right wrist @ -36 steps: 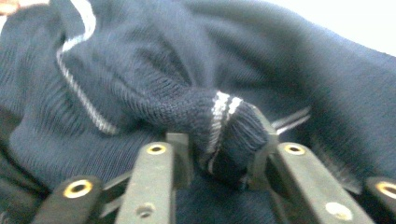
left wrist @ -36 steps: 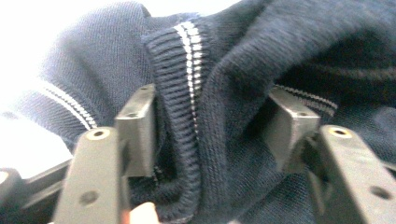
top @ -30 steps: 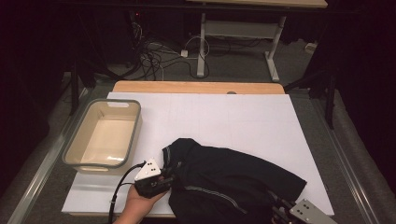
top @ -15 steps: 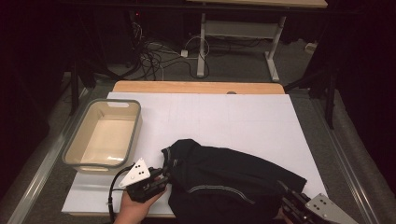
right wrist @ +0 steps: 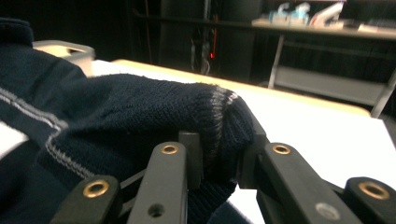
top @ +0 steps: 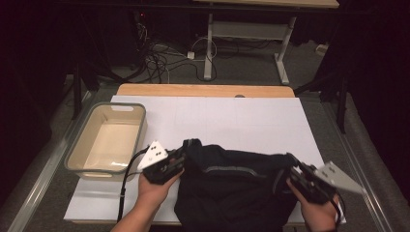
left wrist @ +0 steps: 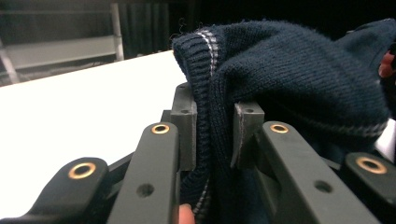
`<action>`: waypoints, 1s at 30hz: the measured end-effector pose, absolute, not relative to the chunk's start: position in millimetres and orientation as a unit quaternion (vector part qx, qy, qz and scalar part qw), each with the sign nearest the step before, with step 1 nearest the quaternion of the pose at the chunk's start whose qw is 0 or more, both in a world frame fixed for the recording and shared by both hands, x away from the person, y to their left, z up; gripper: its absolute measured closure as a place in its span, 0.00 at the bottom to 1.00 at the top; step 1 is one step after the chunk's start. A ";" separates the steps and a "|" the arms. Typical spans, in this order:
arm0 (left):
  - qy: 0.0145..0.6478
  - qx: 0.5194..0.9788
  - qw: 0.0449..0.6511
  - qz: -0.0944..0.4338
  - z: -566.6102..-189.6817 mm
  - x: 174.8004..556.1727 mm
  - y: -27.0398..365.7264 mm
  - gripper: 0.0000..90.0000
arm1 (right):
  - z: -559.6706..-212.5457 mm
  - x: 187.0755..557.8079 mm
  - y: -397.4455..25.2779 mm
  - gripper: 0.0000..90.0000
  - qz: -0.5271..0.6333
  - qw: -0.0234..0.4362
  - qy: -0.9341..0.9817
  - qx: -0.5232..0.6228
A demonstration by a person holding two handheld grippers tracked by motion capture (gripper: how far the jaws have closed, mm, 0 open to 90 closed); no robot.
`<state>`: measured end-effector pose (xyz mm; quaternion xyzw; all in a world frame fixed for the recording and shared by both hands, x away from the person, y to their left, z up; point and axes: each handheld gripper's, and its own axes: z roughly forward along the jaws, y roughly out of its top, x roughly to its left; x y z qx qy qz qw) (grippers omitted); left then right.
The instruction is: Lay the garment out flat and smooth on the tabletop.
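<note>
The left gripper has its jaws drawn narrow, w/ a thick fold of the dark navy sweater pinched between the two grey pads; a striped ribbed edge runs down through the gap. The right gripper is also closed narrow on the sweater, and a ribbed corner w/ pale grey stripes bulges up between its jaws. In the high view the sweater lies at the near edge of the white table, stretched between the left gripper at its left and the right gripper at its right, and its lower part hangs over the near edge. This view also shows the person's left hand and right hand around the gripper bodies, the grey three-cornered plate on each gripper, and the black cable trailing from the left one. A beige plastic tub w/ grey rim, rectangular w/ rounded corners, stands at the left of the table, just beside the left gripper. The gripper views give the texture: coarse knit, fuzzy surface, thin grey lines across the cloth. The right gripper view shows the wooden strip at the far edge of the table, and a corner of the tub behind the sweater.
</note>
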<state>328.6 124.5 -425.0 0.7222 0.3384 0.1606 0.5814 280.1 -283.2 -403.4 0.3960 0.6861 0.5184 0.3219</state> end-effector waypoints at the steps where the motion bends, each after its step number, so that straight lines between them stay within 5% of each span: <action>1: 0.346 0.723 0.575 0.162 -424.1 342.6 121.3 0.81 | -403.8 298.0 -282.4 0.86 0.511 0.316 0.690 0.403; 7: 0.388 0.711 0.540 0.230 -365.2 443.1 114.2 0.82 | -354.7 410.7 -268.4 0.87 0.495 0.336 0.681 0.421; 8: 0.408 0.715 0.518 0.235 -357.5 464.7 113.6 0.71 | -331.0 450.4 -269.7 0.64 0.491 0.340 0.662 0.452; 12: 0.450 0.733 0.471 0.195 -369.4 494.5 106.8 0.55 | -336.3 486.9 -276.3 0.45 0.455 0.300 0.668 0.507; 18: 0.402 0.742 0.513 0.153 -413.2 454.8 105.8 0.50 | -372.4 459.3 -282.5 0.45 0.445 0.290 0.693 0.487; 30: 0.352 0.769 0.518 0.128 -471.8 319.9 146.3 0.48 | -427.1 330.9 -288.3 0.45 0.454 0.259 0.718 0.459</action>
